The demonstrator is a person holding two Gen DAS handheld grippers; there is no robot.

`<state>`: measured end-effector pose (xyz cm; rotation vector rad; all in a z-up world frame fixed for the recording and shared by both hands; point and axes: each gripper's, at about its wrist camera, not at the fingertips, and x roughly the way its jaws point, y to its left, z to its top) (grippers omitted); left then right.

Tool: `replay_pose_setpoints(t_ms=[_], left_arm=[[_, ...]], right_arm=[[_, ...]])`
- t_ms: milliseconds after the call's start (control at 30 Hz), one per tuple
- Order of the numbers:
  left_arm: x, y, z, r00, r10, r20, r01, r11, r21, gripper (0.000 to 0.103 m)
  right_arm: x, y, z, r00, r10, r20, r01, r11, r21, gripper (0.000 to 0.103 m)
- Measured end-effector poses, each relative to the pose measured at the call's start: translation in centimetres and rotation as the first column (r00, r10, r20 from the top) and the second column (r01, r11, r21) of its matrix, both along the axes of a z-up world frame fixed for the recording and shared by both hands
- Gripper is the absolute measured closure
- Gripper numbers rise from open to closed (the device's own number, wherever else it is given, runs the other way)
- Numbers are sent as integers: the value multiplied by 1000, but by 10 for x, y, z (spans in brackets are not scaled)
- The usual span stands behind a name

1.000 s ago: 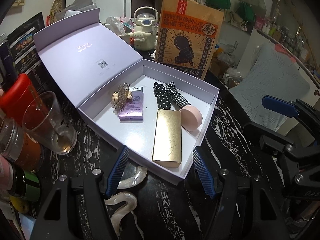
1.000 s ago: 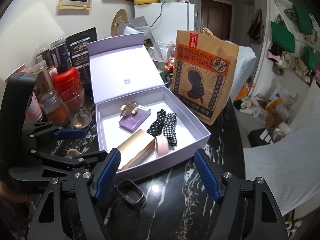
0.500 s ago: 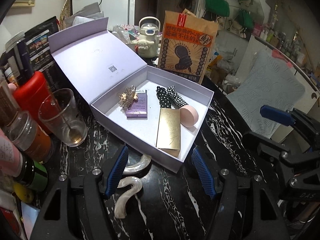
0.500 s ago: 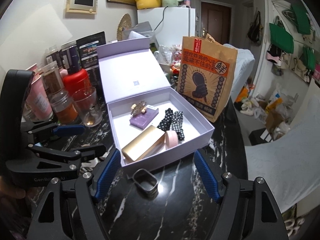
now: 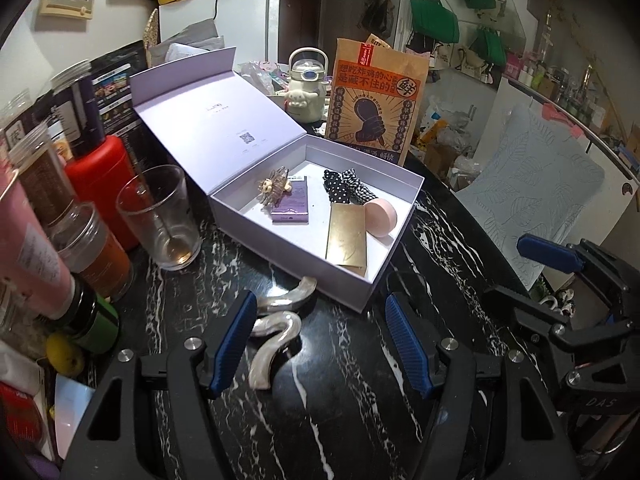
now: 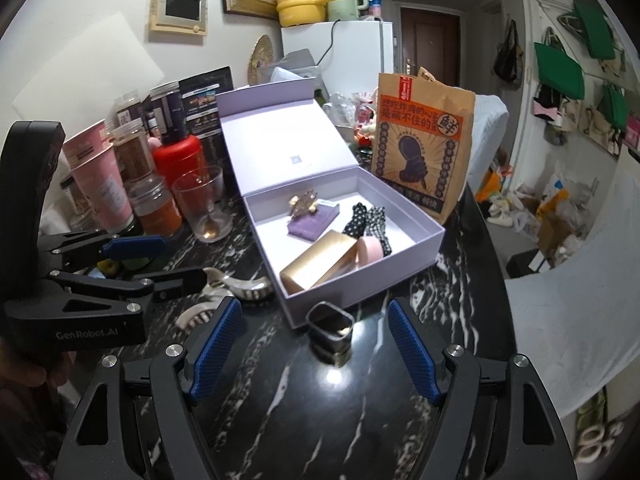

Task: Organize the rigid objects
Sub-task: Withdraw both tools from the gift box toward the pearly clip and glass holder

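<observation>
An open lilac gift box [image 5: 294, 258] [image 6: 424, 246] stands on the black marble table. It holds a gold case [image 5: 347, 234] [image 6: 318, 261], a pink round compact [image 5: 381, 217], a purple box [image 5: 291, 204] with a gold hair clip [image 5: 274, 187] on it, and black-and-white scrunchies [image 5: 346, 186]. A pearly claw clip [image 5: 278, 326] [image 6: 236, 286] lies on the table in front of the box, by my left gripper [image 5: 320, 344], which is open and empty. A small dark square cap [image 6: 331, 330] stands between the fingers of my right gripper [image 6: 314, 354], also open, not touching it.
A drinking glass [image 5: 160, 218], red bottle [image 5: 106, 188], jars and a pink tube crowd the left side. A printed paper bag [image 5: 374, 98] and a cream kettle [image 5: 306, 86] stand behind the box. The table edge runs along the right.
Both grippers have drawn back and up from the box, so more table shows in front. The claw clip and the dark cap are now in fuller view. Nothing was grasped.
</observation>
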<state>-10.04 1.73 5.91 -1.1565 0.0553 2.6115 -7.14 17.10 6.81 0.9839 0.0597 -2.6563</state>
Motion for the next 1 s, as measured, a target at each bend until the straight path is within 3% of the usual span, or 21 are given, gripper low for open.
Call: replay_pose_setpoints(t_ms=[467, 1000], left_arm=[[32, -10, -33, 998, 0, 61, 1, 1000, -27, 37], [24, -22, -88, 990, 18, 138, -14, 999, -30, 37]], right_arm=[[38, -7, -39, 999, 22, 45, -19, 998, -67, 27], [35, -1, -83, 997, 15, 80, -9, 997, -82, 26]])
